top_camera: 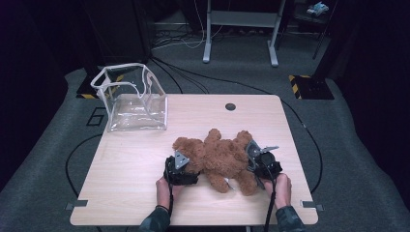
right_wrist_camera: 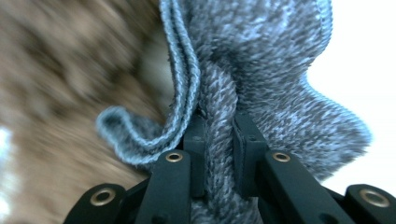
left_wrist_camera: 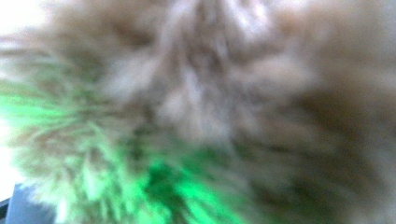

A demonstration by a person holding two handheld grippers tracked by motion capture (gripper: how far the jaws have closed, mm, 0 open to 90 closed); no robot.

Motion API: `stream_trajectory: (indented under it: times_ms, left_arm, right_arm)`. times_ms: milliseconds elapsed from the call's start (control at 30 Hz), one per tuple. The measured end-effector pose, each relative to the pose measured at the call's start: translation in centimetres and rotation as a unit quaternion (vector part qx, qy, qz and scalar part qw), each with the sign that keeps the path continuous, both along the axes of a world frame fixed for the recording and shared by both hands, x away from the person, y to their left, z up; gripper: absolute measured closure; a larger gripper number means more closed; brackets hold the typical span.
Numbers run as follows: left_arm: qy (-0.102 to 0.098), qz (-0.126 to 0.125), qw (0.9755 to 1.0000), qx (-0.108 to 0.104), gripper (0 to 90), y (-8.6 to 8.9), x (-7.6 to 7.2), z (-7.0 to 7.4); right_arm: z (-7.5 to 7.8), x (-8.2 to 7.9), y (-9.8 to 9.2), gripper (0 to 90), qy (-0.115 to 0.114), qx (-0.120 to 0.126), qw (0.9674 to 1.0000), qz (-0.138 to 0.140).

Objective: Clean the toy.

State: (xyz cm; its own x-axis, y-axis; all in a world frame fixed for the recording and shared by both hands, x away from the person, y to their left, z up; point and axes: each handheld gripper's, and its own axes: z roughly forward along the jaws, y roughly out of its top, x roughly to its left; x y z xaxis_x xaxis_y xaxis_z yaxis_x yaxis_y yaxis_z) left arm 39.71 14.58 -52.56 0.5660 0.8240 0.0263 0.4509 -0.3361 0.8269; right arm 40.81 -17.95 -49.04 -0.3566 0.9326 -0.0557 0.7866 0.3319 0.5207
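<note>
Near the front edge of the pale wooden bench [top_camera: 125, 193], the brown plush teddy bear [top_camera: 220, 157] lies crosswise between both grippers, the right hand-held gripper [right_wrist_camera: 218, 135] pinching its grey knitted cloth [right_wrist_camera: 261, 60], the left hand-held gripper [top_camera: 186, 174] pressed against its head, grip unclear.

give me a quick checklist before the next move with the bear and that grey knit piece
1. Right gripper clamped on the grey knit: ok, the fabric is pinched between the jaws.
2. Left gripper against the bear: ok, it sits at the bear's head end, with brown fur close up in the left gripper view.
3. Left grip actually holding fur: cannot tell, that view is a blur and the jaws are hidden.
4. Bear lying on the table: ok, well inside the edges.
5. Clear bag open and upright: ok, at the far left corner, apart from the bear.
6. How far the knit is on the bear: cannot tell.
</note>
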Motion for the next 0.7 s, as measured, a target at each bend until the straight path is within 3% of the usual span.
stream_trajectory:
  times_ms: [100, 233, 367, 533, 700]
  left_arm:
    - [-0.002, 0.001, 1.0, -0.001, 13.2, 0.0, 0.0, 0.0]
    - [-0.001, 0.001, 1.0, 0.0, 13.2, 0.0, 0.0, 0.0]
    - [0.002, -0.001, 1.0, 0.002, 13.2, 0.0, 0.0, 0.0]
    - [0.0, 0.001, 1.0, 0.001, 13.2, 0.0, 0.0, 0.0]
    - [-0.001, 0.001, 1.0, 0.002, 13.2, 0.0, 0.0, 0.0]
  right_arm:
    - [0.6, -0.4, -1.0, 78.0, 0.0, 0.017, 0.9998, -0.009]
    - [3.2, -1.3, -1.6, 77.7, -0.035, 0.068, 0.9971, -0.006]
    - [4.9, -1.7, 0.2, 77.6, -0.056, 0.085, 0.9945, 0.024]
    - [3.1, -0.8, 2.4, 77.6, -0.034, 0.046, 0.9976, 0.039]
    - [2.2, -1.5, 1.4, 77.9, -0.023, 0.03, 0.9988, 0.03]
